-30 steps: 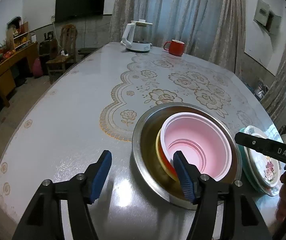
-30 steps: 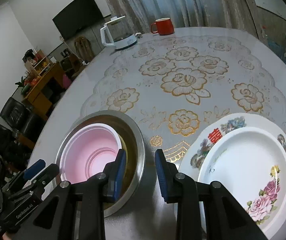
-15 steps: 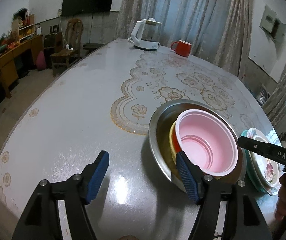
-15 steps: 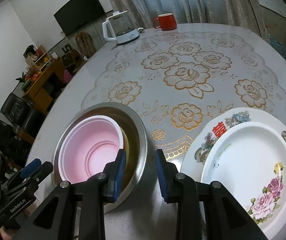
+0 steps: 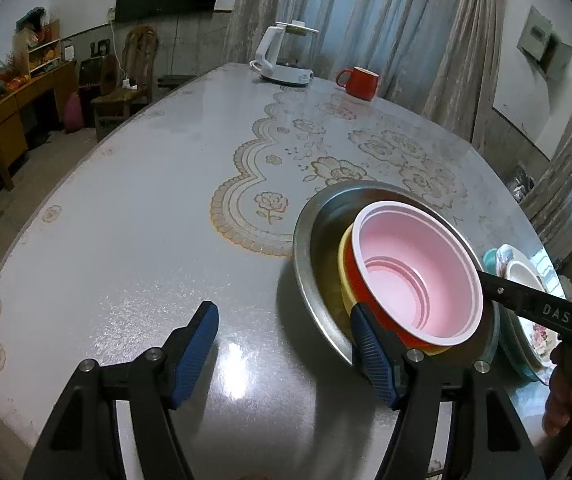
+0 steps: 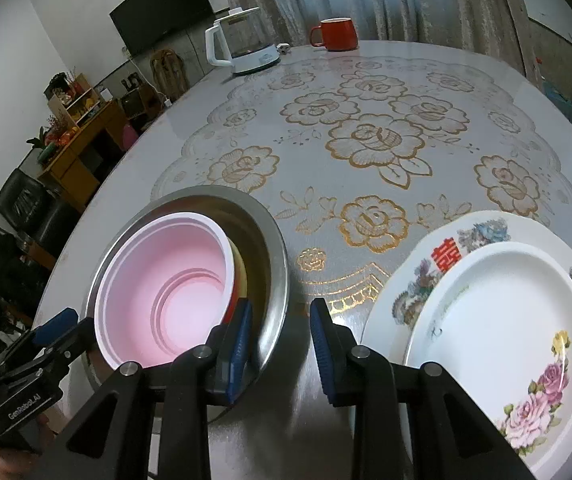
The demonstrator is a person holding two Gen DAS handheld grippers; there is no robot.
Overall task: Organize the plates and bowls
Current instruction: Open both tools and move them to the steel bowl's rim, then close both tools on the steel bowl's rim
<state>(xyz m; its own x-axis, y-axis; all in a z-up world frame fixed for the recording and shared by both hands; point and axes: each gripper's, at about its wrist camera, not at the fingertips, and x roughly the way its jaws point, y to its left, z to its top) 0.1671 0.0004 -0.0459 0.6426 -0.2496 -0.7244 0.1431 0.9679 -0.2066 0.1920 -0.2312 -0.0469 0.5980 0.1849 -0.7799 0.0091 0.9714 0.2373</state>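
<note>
Pink bowl (image 5: 418, 272) lies just right of the open left tool (image 5: 286, 354).

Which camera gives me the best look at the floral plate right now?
The right wrist view: the floral plate shows nearly whole, with a smaller white plate lying in it. In the left wrist view only a sliver of it shows at the right edge, partly hidden behind the right claw's arm.
</note>
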